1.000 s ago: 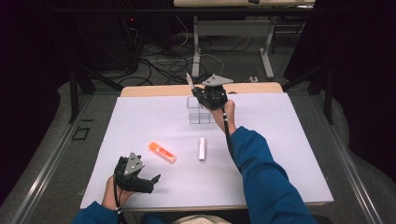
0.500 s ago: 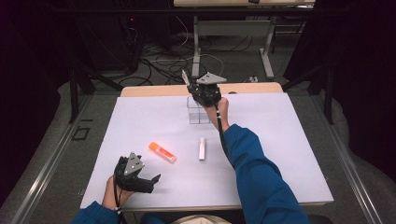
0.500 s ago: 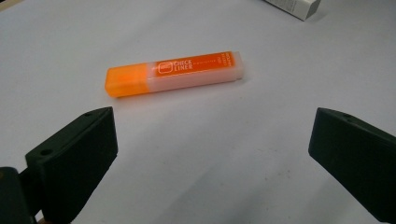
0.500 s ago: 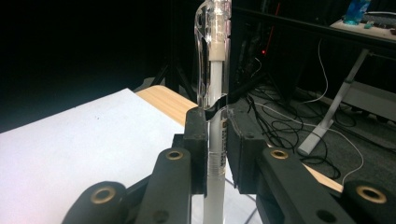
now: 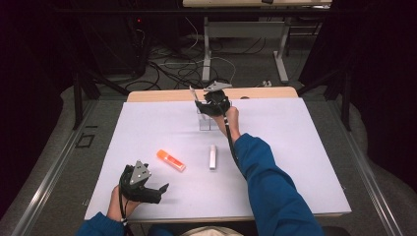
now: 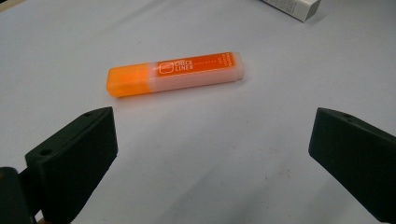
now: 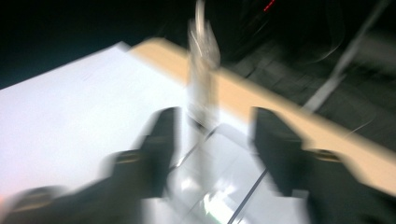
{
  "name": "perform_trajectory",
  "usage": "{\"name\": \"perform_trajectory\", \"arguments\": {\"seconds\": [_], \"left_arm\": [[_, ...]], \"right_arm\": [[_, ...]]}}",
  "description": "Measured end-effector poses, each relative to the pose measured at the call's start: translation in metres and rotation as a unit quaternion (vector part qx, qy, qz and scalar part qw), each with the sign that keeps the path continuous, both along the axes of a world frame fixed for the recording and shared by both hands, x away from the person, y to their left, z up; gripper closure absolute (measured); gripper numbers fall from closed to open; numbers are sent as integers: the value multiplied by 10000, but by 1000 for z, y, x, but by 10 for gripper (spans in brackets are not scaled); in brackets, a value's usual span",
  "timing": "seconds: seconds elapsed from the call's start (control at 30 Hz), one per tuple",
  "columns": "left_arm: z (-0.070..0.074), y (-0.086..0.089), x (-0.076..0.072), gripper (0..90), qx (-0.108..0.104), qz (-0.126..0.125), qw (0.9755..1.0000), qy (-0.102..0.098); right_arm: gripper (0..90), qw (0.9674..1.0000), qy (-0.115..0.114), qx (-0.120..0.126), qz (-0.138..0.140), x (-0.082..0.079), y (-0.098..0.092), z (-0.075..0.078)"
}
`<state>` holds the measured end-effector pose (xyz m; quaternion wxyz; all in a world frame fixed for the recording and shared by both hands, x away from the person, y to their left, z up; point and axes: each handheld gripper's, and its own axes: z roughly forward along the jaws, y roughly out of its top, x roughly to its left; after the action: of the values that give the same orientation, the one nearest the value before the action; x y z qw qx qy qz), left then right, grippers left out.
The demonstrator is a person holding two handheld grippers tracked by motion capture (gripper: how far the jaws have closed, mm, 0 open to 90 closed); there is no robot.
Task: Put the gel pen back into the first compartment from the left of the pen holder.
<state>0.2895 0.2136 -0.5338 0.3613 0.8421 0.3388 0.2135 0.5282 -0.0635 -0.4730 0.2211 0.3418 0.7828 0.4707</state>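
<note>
Right hand-held gripper: jaws just opened, pale pen loose between them | clear organizer below | risk: pen tips out, snagged on withdrawal | left hand-held gripper: open, idle.

A clear plastic box with small square parts stands at the far side of the table, near the middle. A thin see-through pen stands almost straight up in it, tipped a little, with its top poking out. In the right gripper view the pen looks blurry and its low end sits inside the clear box.

An orange marker with a see-through cap lies flat on the near left part of the table. In the left gripper view the orange marker shows white letters on its side.
</note>
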Motion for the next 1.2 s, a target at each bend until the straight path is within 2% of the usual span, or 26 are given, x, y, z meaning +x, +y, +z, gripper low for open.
{"name": "perform_trajectory", "arguments": {"seconds": [0.03, 0.07, 0.1, 0.17, 0.33, 0.47, 0.5, 0.53, 0.57, 0.73, 0.77, 0.8, 0.93, 0.97, 1.03, 1.1, 1.2], "left_arm": [[0, 0, 0, 10, 4, -11, 10000, -6], [0, 0, 0, 10, 31, -16, 10000, -20], [-1, -1, 0, 10, -3, -8, 10000, -5], [-1, -2, 0, 10, 15, 13, 10000, -51], [-1, -2, 0, 11, 5, 6, 10000, 9], [0, -1, 0, 11, 39, 4, 10000, -34], [0, -1, 0, 11, 44, 0, 10000, -20], [0, -1, 0, 11, 41, -2, 10000, -28], [0, -2, 0, 11, 33, 2, 10000, -32], [0, -1, 0, 12, 37, 4, 10000, -28], [0, -1, 0, 12, 39, -1, 10000, -27], [0, -2, 0, 12, 29, 6, 10000, -44], [0, -1, 0, 12, 10, -17, 10000, 3], [0, -1, 0, 12, 15, -14, 10000, 2], [-1, -2, 0, 13, 17, -14, 10000, 47], [-1, -2, 1, 16, 43, -2, 10000, 6], [-1, -2, 1, 18, 104, 9, 9999, 16]], "right_arm": [[320, 9999, 116, 3, -47, -2, -2, -1], [275, 9999, 119, -6, -46, -6, -6, -1], [229, 9997, 234, 42, 47, -9, -9, -3], [156, 9991, 398, -67, 125, -15, -15, -5], [92, 9969, 669, -157, 375, -32, -29, -7], [24, 9935, 895, -221, 665, -45, -36, -7], [12, 9916, 986, -323, 776, -48, -39, -7], [8, 9918, 978, -265, 777, -52, -40, -8], [2, 9905, 1048, -320, 828, -55, -42, -7], [0, 9880, 1075, -351, 1053, -70, -54, -10], [0, 9886, 1020, -244, 1080, -72, -56, -12], [0, 9872, 1101, -333, 1106, -75, -60, -12], [0, 9865, 1099, -489, 1112, -87, -72, -19], [0, 9852, 1190, -533, 1110, -91, -75, -20], [0, 9850, 1171, -563, 1138, -97, -82, -24], [0, 9849, 1153, -549, 1168, -104, -89, -28], [0, 9830, 1201, -649, 1228, -110, -99, -33]]}}
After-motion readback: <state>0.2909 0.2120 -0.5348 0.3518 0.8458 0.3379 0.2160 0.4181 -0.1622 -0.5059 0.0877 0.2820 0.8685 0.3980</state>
